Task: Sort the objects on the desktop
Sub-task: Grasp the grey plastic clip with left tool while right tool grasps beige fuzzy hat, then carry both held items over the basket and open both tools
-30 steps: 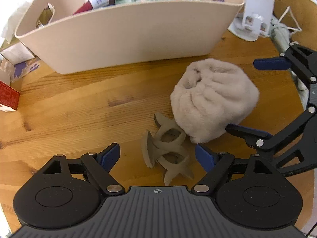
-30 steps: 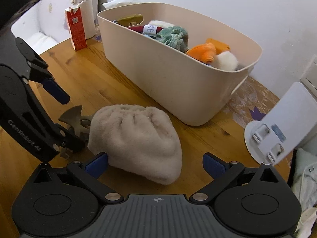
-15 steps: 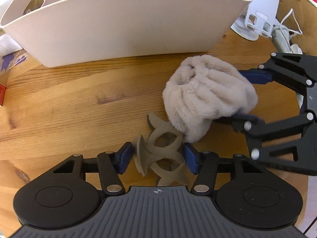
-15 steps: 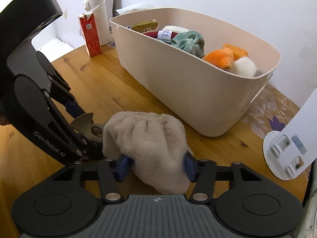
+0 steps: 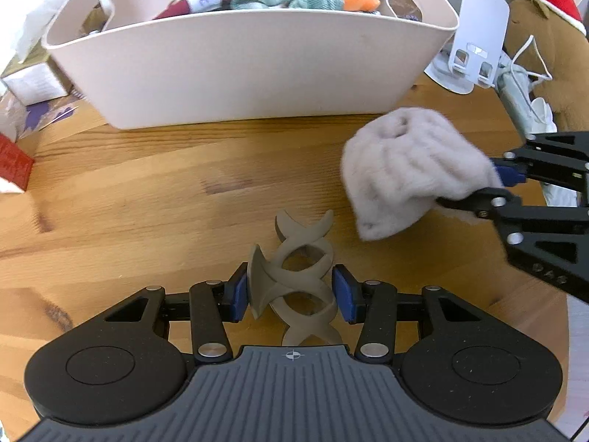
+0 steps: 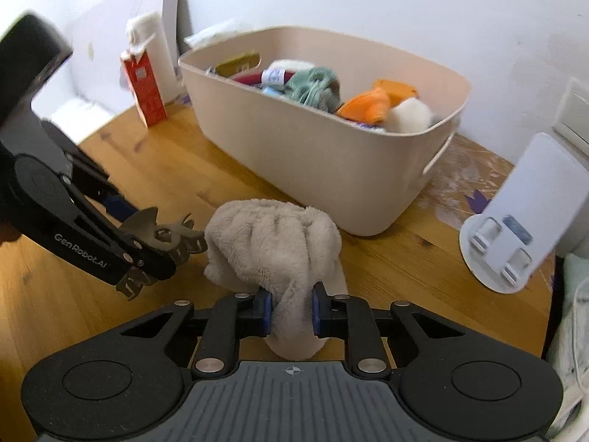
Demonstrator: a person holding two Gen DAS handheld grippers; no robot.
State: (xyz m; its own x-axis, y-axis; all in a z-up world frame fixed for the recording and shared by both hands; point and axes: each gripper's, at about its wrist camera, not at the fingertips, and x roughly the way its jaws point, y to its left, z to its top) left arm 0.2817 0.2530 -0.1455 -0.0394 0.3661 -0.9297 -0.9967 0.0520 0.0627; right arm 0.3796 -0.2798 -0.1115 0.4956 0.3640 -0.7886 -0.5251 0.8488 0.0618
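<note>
Left gripper (image 5: 291, 293): clenched on grey hair claw (image 5: 298, 280), near centre of table (image 5: 147, 191). Right gripper (image 6: 291, 313): clenched on fluffy beige cloth (image 6: 272, 243), right of the claw. Beige bin (image 5: 257, 70): far side. Risk: the claw's curved prongs could twist out of the pads; the limp cloth could snag the bin rim.

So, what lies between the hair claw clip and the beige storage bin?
Only bare wooden table lies between hair claw clip and bin, in the left wrist view.
</note>
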